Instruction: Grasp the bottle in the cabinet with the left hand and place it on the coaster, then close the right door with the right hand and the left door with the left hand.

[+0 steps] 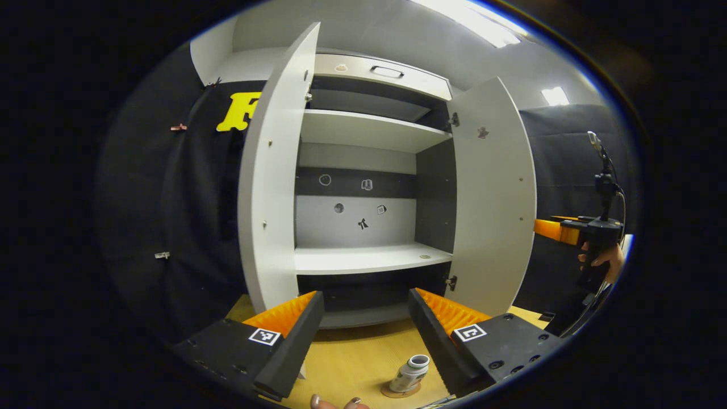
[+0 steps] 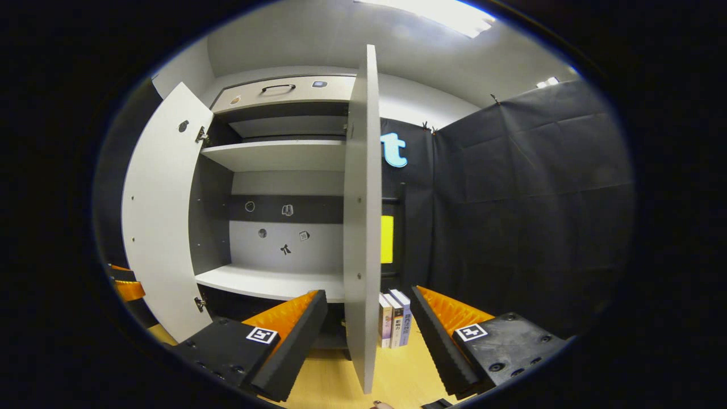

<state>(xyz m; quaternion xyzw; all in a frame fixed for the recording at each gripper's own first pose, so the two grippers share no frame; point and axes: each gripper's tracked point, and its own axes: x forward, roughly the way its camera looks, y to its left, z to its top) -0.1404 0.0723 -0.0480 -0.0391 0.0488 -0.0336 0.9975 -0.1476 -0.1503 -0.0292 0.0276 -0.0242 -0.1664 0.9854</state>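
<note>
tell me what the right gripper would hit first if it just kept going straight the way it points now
Most likely the edge of the open right door, which stands edge-on between the open fingers of the right gripper. Depth is unclear; the books stand behind it.

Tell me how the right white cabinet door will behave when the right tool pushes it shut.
The right white cabinet door is a flat panel, likely stiff. It hangs on hinges, so it should swing rather than slide. It stands edge-on between the open right tool's fingers; pushing far from the hinges probably needs little force.
</note>
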